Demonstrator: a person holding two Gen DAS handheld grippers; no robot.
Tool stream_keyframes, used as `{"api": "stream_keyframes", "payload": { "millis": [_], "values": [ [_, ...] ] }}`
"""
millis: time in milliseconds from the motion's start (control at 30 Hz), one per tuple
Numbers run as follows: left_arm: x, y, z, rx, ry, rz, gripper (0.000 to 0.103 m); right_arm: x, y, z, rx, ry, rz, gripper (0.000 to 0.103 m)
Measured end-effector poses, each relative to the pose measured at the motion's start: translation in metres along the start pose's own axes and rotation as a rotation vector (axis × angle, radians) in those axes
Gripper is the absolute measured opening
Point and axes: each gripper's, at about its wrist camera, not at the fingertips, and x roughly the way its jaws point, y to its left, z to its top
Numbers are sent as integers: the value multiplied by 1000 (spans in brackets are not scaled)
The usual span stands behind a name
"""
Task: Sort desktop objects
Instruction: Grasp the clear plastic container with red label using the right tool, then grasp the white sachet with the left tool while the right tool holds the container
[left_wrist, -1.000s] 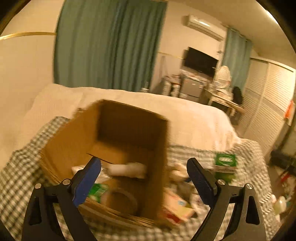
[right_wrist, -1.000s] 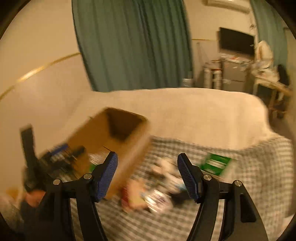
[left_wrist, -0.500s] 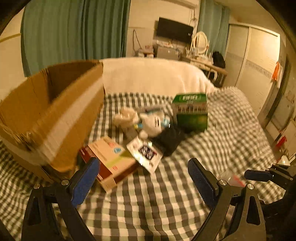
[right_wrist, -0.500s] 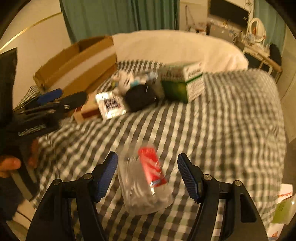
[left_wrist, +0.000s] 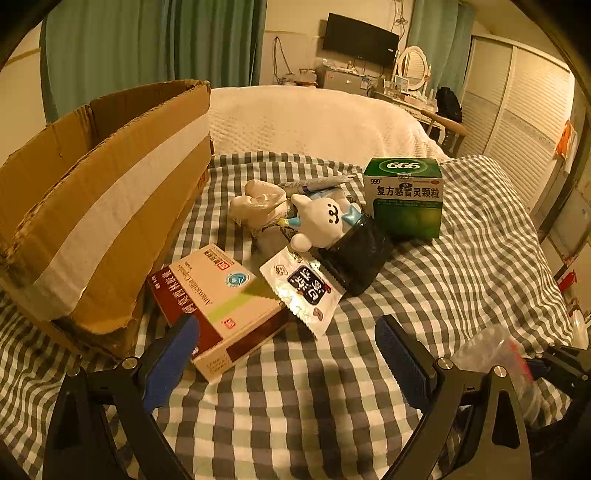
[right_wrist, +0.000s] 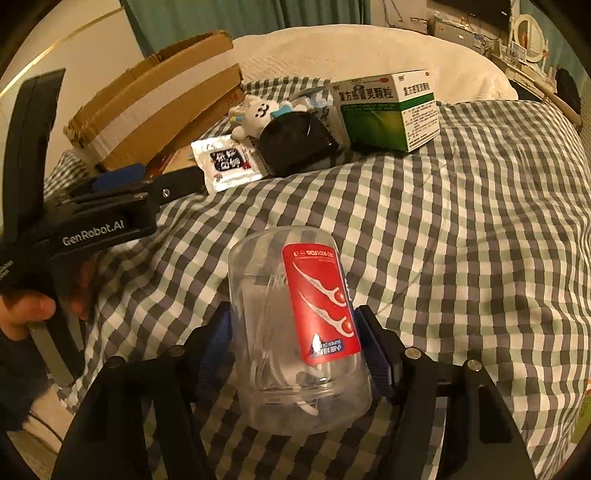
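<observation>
On checked cloth (left_wrist: 461, 258), 2 medicine boxes (left_wrist: 404, 197), 1 jar (right_wrist: 299, 332)

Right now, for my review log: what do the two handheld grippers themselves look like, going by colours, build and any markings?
Both are matte black frames with silver screw heads, splaying into two angular jaws faced with ribbed blue pads. The left gripper shows white "GenRobot.AI" lettering on its body in the right wrist view, with a bare hand around its grip. The right gripper has the same build. No cables visible.
</observation>
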Motion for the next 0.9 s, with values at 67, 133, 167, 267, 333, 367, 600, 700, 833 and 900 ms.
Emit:
{"api": "stream_keyframes", "payload": {
  "millis": [67, 133, 167, 267, 333, 367, 600, 700, 833, 900],
  "values": [
    [5, -3, 5, 12, 8, -6, 98, -6, -7, 4, 32, -33, 8, 65],
    [10, -6, 10, 28, 10, -8, 98, -10, -14, 10, 53, -49, 18, 65],
    [14, -9, 13, 42, 16, -15, 98, -11, -17, 13, 59, -58, 17, 65],
    [29, -11, 18, 55, 52, -16, 98, -11, -25, 22, 72, -74, 21, 65],
    [42, -8, 22, 48, 88, -16, 98, -10, -30, 30, 71, -78, 22, 65],
    [47, -8, 23, 45, 101, -10, 98, -8, -31, 34, 69, -81, 18, 65],
    [56, -12, 27, 93, 88, -32, 67, 2, -47, 38, 130, -74, 67, 66],
    [56, -12, 25, 103, 89, -72, 40, 8, -54, 35, 163, -60, 64, 66],
    [52, -4, 23, 74, 76, -99, 21, 10, -54, 35, 173, -59, 65, 66],
    [48, -1, 23, 58, 67, -123, 17, 11, -54, 35, 172, -54, 63, 66]
  ]
}}
